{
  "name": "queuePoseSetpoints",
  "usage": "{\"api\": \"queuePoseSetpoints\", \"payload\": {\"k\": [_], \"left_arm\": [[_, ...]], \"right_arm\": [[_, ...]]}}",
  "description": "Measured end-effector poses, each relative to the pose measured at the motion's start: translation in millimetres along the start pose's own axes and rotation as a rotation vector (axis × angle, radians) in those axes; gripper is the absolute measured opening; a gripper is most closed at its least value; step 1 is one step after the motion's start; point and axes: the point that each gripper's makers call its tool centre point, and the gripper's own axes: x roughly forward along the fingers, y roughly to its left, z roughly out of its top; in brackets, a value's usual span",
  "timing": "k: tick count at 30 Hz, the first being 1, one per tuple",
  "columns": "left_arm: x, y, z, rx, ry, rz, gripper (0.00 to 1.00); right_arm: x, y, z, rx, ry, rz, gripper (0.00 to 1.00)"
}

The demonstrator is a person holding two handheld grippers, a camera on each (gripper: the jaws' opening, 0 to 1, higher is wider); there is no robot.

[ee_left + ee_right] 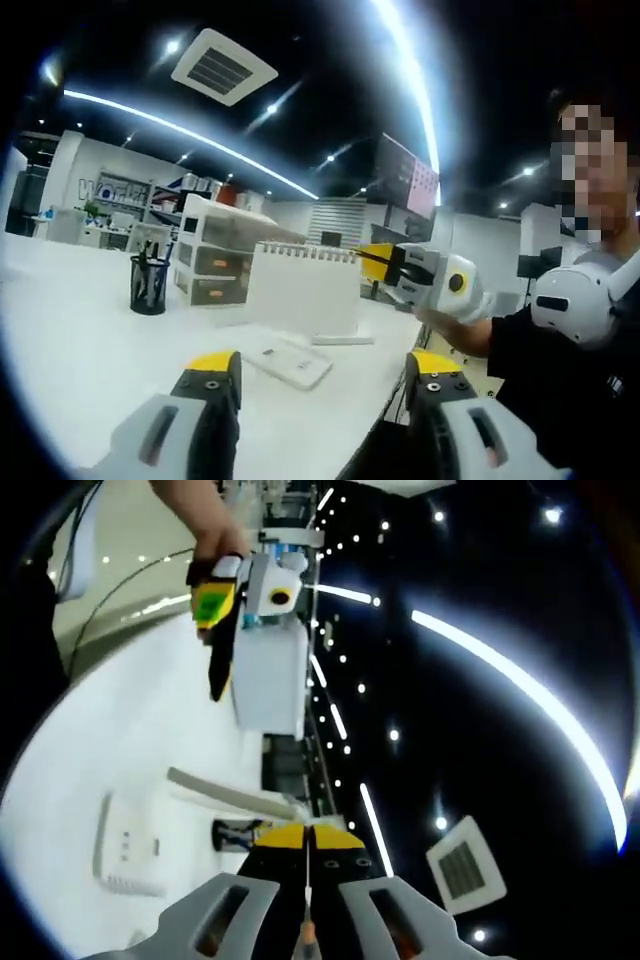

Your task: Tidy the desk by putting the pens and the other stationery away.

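Right gripper view, for me, has the one piece of stationery actually in a grip: a thin pen, orange-brown where I can see it, runs up the seam between my right gripper jaws, whose yellow tips are pressed together on it. Just beyond those tips a black mesh pen holder with pens in it lies sideways in the frame (this camera is rolled far over, so the desk runs up the left side), and next to it stands a white spiral-bound notepad seen edge-on. A flat white device with small buttons lies on the white desk nearer to me. Farther along is a white drawer unit, and the left gripper comes in from the upper left, held by a hand. Left gripper view shows that gripper's own jaws spread wide apart over the desk with nothing between them. Past them lies the flat white device, then the notepad standing upright, the pen holder to its left, and the drawer unit behind. My right gripper reaches in from the right, level with the notepad's top, a person in a black shirt behind it.
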Motion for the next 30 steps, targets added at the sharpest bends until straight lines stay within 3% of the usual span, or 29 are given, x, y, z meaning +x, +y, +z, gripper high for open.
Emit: {"api": "queuePoseSetpoints", "payload": {"k": [7, 12, 15, 18, 23, 30], "left_arm": [[10, 8.2, 22.2, -0.004, -0.052, -0.131, 0.7], [18, 16.4, 28.5, -0.002, -0.064, -0.204, 0.7], [21, 11.4, 27.1, 0.019, -0.044, -0.299, 0.7], [22, -1.6, 23.6, 0.01, -0.018, -0.433, 0.7], [36, 13.1, 28.3, 0.006, -0.019, -0.461, 0.71], [54, -17.1, 31.0, -0.023, -0.056, -0.656, 0.69]], "right_arm": [[-6, -1, 6.1, 0.001, -0.033, -0.005, 0.0], [-11, -4, 11.4, 0.005, -0.057, -0.015, 0.0], [-14, -5, 16.1, 0.021, -0.092, -0.02, 0.0], [-17, -6, 19.4, 0.037, -0.111, -0.021, 0.0], [-20, -4, 26.0, 0.013, -0.132, -0.035, 0.0], [-20, -2, 34.6, 0.016, -0.164, -0.031, 0.0]]}}
